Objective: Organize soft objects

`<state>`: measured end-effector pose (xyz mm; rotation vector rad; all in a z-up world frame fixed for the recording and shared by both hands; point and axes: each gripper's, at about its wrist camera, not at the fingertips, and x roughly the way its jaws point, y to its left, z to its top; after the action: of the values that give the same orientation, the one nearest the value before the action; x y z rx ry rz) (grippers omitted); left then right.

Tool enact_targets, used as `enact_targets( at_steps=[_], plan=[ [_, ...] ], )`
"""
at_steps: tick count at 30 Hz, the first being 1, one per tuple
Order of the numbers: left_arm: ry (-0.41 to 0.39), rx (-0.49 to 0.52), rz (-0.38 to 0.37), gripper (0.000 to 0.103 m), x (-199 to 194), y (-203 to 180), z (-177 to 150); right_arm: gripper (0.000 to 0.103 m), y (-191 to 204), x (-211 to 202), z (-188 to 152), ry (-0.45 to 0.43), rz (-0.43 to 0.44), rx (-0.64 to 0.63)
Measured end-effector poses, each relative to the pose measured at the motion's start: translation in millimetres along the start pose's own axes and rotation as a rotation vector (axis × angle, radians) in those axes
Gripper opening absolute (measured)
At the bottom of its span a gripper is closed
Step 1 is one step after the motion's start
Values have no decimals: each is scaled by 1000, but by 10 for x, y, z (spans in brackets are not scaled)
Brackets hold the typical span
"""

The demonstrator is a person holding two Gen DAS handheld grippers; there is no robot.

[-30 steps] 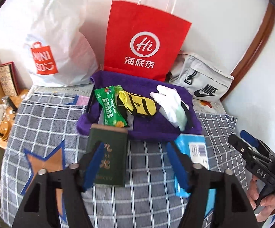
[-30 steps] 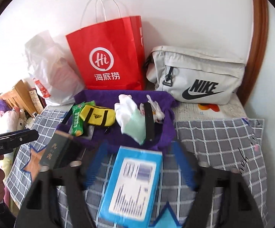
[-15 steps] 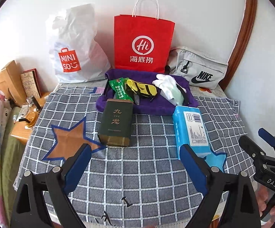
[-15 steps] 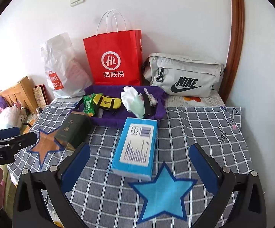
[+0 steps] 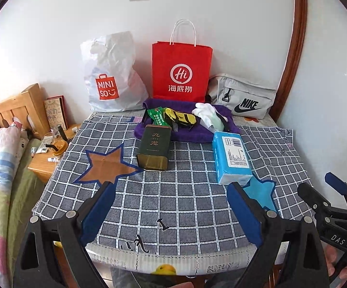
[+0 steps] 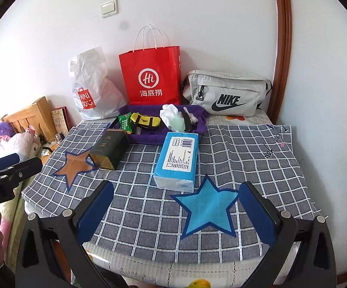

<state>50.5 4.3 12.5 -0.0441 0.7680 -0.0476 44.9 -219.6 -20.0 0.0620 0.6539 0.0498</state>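
Both grippers are held spread and empty over the near edge of the checked cloth.

The left gripper (image 5: 171, 206) and the right gripper (image 6: 173, 206) are seen with jaws wide apart; their jaws have just been opening, and nothing is between them. A dark green tin (image 5: 154, 147) is laid on its side beside the brown star (image 5: 106, 165). A blue tissue pack (image 6: 178, 159) is laid just beyond the blue star (image 6: 208, 207). Farther away, a purple tray (image 5: 188, 135) is filled with a green packet (image 5: 158, 117), a yellow pouch (image 5: 182, 117) and white gloves (image 5: 208, 115). Behind it, against the wall, a white plastic bag (image 5: 112, 74), a red paper bag (image 5: 182, 72) and a grey Nike bag (image 6: 228, 93) are placed.
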Motion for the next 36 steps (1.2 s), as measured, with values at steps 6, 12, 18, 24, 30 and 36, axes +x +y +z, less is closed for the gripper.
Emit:
enact_targets(
  at_steps=[6, 12, 18, 24, 30, 36],
  plan=[
    [-32, 3, 16, 94, -183, -10, -89, 102, -23, -243, -86, -32, 2, 10],
    [-26, 5, 12, 94, -221, -40, -157, 102, -58, -373, -136, -44, -7, 23],
    [-36, 3, 12, 94, -281, -46, -191, 102, -76, -433, -166, -51, -7, 27],
    [-33, 3, 8, 94, -293, -40, -194, 102, -87, -444, -185, -50, -4, 31],
    [-31, 1, 11, 94, -301, -42, -196, 102, -72, -454, -196, -49, -2, 28],
    [-30, 0, 12, 94, -300, -38, -202, 102, -69, -470, -206, -51, 0, 33]
  ],
)
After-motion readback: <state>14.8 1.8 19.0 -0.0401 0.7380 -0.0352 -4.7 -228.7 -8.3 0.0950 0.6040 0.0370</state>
